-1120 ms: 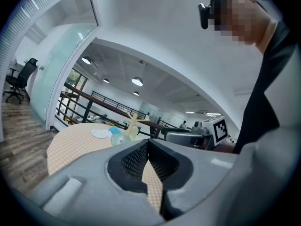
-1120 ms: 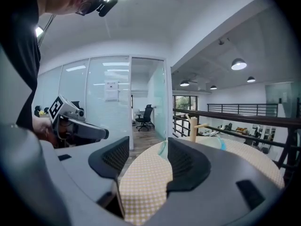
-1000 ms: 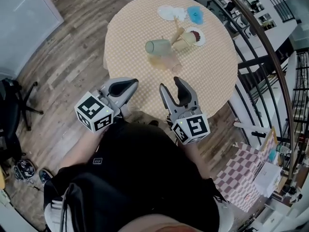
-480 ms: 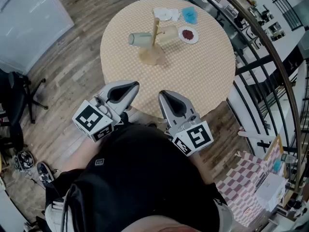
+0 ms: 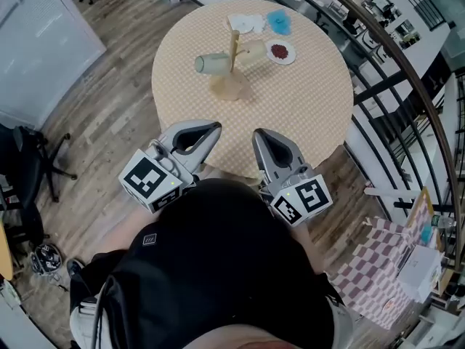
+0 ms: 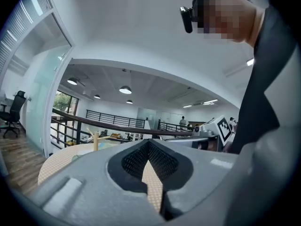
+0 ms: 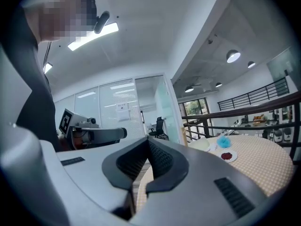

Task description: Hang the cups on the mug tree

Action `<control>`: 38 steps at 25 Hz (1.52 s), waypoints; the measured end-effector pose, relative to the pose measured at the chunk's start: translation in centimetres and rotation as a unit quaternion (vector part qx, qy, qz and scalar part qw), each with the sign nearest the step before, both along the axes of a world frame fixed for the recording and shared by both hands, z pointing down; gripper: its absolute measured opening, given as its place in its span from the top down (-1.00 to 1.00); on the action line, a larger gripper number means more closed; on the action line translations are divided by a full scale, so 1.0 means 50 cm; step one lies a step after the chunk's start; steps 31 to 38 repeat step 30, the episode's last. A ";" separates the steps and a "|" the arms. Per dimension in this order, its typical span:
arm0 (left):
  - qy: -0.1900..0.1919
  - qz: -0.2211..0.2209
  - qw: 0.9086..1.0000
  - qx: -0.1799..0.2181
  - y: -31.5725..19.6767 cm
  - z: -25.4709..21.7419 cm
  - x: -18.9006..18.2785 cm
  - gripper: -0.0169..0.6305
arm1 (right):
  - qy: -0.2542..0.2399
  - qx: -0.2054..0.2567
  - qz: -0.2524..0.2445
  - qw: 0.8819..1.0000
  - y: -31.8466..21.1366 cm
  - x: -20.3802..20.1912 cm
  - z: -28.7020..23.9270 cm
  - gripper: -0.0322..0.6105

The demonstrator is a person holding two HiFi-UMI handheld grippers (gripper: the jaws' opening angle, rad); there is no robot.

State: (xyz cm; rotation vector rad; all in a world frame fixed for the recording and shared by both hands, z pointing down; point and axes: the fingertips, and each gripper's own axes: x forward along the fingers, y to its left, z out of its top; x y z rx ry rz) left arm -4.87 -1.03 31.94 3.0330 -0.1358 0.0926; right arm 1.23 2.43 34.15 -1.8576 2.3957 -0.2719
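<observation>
Left gripper (image 5: 211,129) and right gripper (image 5: 259,135) hover over the tabletop's (image 5: 298,115) near edge, jaws closed and empty, the right's just shut. Cups (image 5: 211,63) hang on the far tree (image 5: 233,49).

The table (image 5: 312,122) at upper centre wears a beige, finely checked cloth. On it sit a pale green cup (image 5: 211,63), a light wooden mug tree (image 5: 233,46), a white saucer (image 5: 281,51) (dark red inside) and a blue tuft (image 5: 278,22). At lower right is a pink-and-white checked bag (image 5: 367,278).

Left gripper (image 5: 212,128) just below centre of the head view, held level, jaws pressed together, empty. Right gripper (image 5: 260,135) close beside it on the right, jaws just closing tip to tip, nothing between.
</observation>
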 end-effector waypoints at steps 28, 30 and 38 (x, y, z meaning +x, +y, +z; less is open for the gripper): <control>0.018 0.002 1.000 -0.014 -0.045 0.005 -0.025 0.93 | 0.057 -0.020 -0.017 0.998 -0.064 -0.050 -0.003 0.86; 0.016 0.003 1.000 -0.014 -0.037 0.010 -0.023 0.93 | 0.055 -0.020 -0.018 0.998 -0.056 -0.049 0.001 0.86; 0.016 0.003 1.000 -0.014 -0.037 0.010 -0.023 0.93 | 0.055 -0.020 -0.018 0.998 -0.056 -0.049 0.001 0.86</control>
